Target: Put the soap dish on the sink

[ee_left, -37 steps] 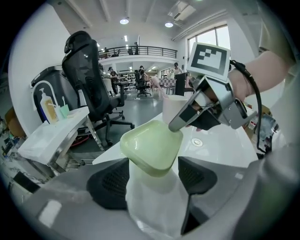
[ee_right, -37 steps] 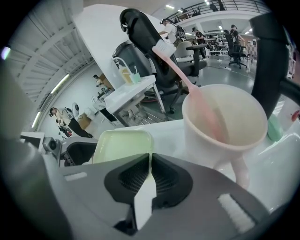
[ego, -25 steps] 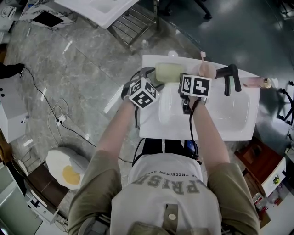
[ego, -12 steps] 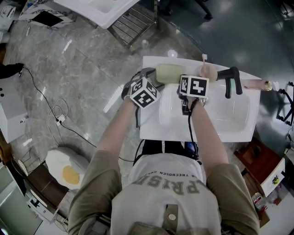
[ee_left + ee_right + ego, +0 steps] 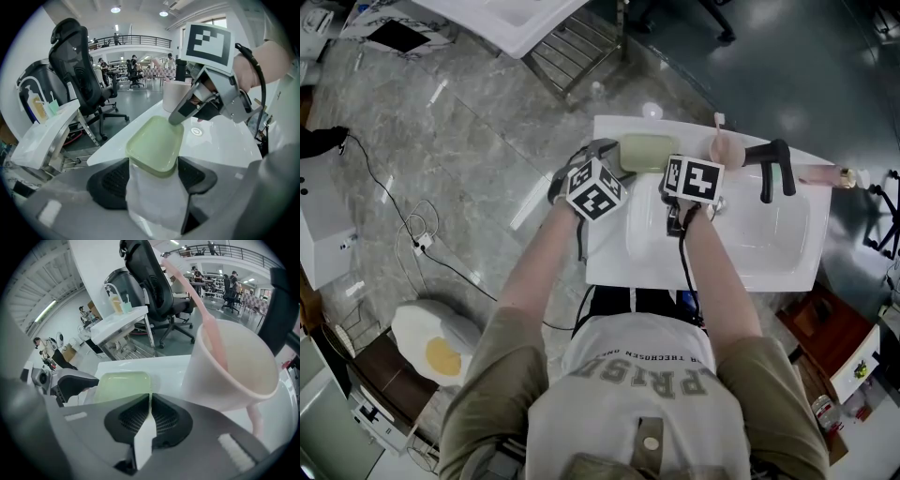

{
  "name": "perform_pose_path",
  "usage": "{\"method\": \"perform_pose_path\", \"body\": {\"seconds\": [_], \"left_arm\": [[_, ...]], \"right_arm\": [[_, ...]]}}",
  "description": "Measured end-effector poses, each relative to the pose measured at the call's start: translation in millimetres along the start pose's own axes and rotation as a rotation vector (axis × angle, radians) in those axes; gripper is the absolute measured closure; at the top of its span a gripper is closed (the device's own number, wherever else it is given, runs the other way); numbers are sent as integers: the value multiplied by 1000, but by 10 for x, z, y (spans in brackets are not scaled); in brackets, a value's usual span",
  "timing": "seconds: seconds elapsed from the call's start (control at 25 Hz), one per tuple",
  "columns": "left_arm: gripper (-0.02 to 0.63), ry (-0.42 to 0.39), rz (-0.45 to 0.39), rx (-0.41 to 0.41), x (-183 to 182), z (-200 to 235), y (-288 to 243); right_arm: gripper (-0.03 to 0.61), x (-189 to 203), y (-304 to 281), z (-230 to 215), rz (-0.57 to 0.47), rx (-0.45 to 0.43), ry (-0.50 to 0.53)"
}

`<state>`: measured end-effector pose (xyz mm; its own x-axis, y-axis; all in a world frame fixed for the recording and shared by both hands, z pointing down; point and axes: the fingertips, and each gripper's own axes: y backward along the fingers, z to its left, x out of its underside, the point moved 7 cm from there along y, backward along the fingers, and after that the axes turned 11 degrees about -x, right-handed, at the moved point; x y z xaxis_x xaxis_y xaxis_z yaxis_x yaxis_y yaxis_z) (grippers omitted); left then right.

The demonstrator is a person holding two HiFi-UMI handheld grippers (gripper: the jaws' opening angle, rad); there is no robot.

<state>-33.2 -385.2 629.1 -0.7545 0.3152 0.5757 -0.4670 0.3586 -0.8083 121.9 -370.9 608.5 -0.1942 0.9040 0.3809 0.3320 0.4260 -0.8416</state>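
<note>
Soap dish (image 5: 645, 150), pale green, lies flat on the back left ledge of the sink (image 5: 769, 267). Left gripper (image 5: 153, 164): jaws grip the dish's near end. Right gripper (image 5: 150, 401): jaws closed, empty, tip at the dish's rim, beside a cup (image 5: 229, 366).

- We see the soap dish (image 5: 645, 152): pale green, shallow tray with rounded corners, empty, open side up.
- It lies flat on the back-left ledge of the white rectangular sink (image 5: 769, 272).

White sink (image 5: 769, 272) carries a green soap dish (image 5: 645, 150) (back ledge, apparently resting flat), pink cup (image 5: 724, 143) and black faucet (image 5: 773, 164)
</note>
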Motion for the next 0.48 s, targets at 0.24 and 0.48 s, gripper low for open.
{"method": "perform_pose_path", "body": {"seconds": [0.24, 0.48], "left_arm": [[272, 8, 0, 11, -5, -1, -15], [272, 24, -1, 20, -8, 7, -28]], "right_arm": [[558, -4, -12, 8, 0, 16, 1], [555, -10, -20, 14, 1, 26, -2]]}}
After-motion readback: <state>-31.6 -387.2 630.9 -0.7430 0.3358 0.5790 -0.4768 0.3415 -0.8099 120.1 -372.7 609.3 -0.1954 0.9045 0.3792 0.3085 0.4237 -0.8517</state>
